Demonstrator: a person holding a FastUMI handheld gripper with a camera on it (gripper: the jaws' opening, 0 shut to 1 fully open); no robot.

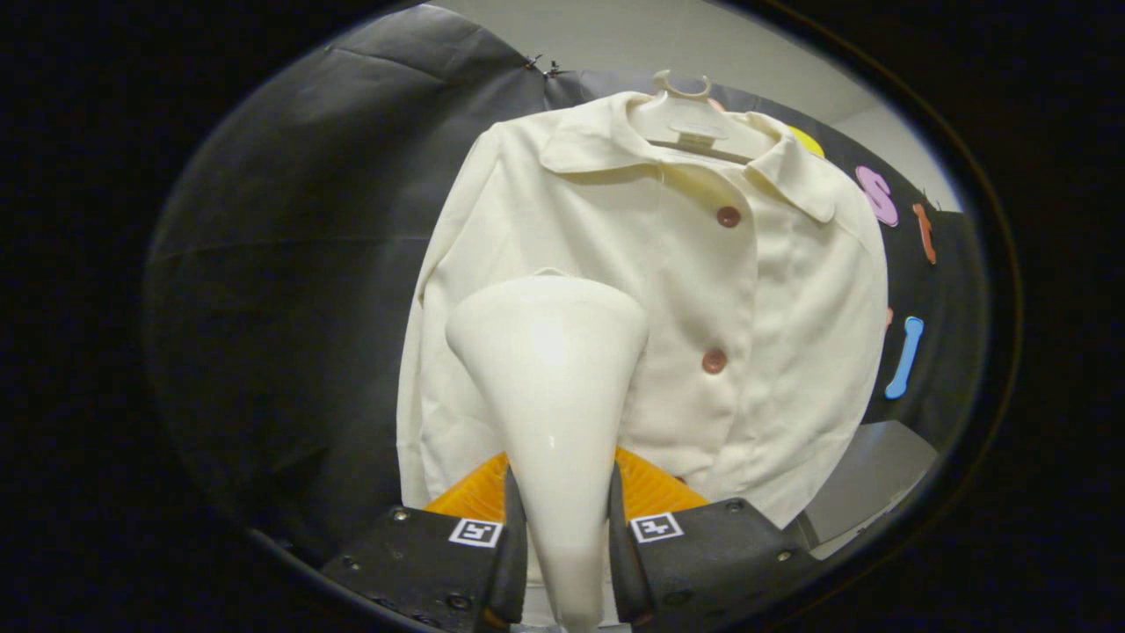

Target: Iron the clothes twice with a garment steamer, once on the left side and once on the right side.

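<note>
While the gripper [562, 536] clamps the steamer [549, 369], its head faces the shirt [773, 299].

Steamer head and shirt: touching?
Cannot tell. In the gripper view the steamer, held in the shut claw, overlaps the shirt on the hanger, hiding any contact or gap.

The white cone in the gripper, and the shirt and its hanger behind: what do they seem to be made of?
The steamer, clamped between both fingers of the gripper, looks like glossy moulded plastic: smooth, with bright highlights. The shirt looks like matte woven cloth, perhaps cotton or a blend: soft folds, no shine. Its buttons look like plastic, though that is uncertain. The hanger seems pale plastic.
</note>
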